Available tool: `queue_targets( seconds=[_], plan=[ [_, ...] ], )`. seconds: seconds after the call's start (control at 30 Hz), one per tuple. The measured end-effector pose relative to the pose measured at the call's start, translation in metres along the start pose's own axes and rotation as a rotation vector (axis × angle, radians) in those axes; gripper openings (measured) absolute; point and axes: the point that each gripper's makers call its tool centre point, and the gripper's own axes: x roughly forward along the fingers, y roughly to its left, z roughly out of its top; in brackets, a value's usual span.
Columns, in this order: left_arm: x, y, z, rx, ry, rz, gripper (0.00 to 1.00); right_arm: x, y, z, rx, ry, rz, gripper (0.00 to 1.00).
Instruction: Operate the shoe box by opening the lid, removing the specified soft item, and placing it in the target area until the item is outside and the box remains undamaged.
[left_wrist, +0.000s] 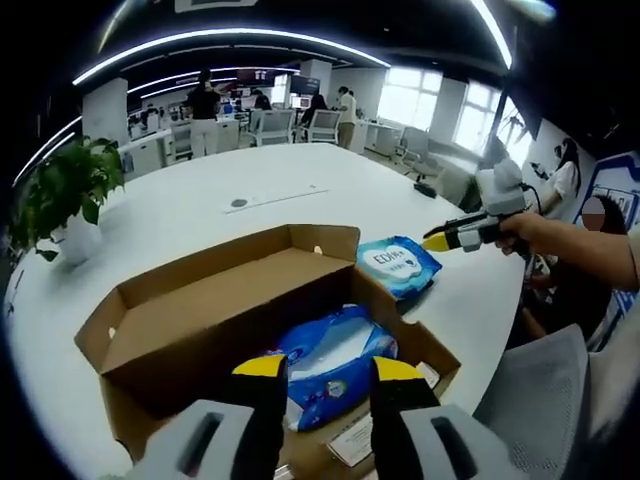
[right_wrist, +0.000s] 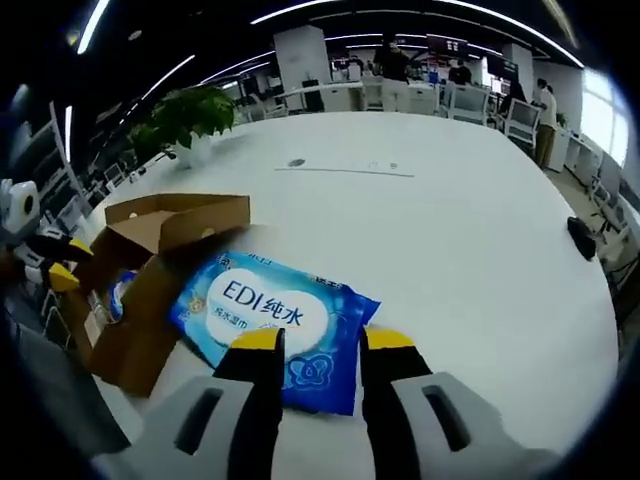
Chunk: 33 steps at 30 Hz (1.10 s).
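Right gripper view: open jaws of the right gripper (right_wrist: 318, 345) straddle the near edge of a blue wet-wipe pack (right_wrist: 272, 320) lying outside the cardboard shoe box (right_wrist: 150, 290), long axis crosswise, while the left gripper (left_wrist: 320, 375) hovers open over a second pack (left_wrist: 335, 362) inside.

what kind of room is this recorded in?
Most likely an open-plan office: a large round white table in front, rows of desks with white office chairs and standing people behind, long curved ceiling light strips, and a green potted plant.
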Motion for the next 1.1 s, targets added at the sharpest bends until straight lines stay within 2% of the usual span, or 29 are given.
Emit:
queue_targets(
  seconds=[0.23, 0.47, 0.87, 0.97, 1.1],
  plan=[
    [-0.005, 0.015, -0.005, -0.017, 0.006, 0.020, 0.33, -0.013, 0.016, 0.009, -0.049, -0.008, 0.035, 0.32],
    [0.001, 0.023, -0.013, -0.003, 0.050, 0.034, 0.32, -0.023, 0.041, 0.018, -0.112, -0.018, 0.087, 0.33],
    [0.003, 0.003, -0.001, 0.106, 0.043, -0.042, 0.29, -0.026, 0.081, 0.025, -0.195, -0.017, 0.162, 0.33],
    [0.006, -0.005, 0.000, 0.154, 0.057, -0.089, 0.28, -0.023, 0.092, 0.026, -0.214, -0.013, 0.186, 0.33],
    [0.013, -0.011, -0.002, 0.180, 0.077, -0.121, 0.27, -0.021, 0.104, 0.027, -0.233, -0.010, 0.208, 0.33]
  ],
)
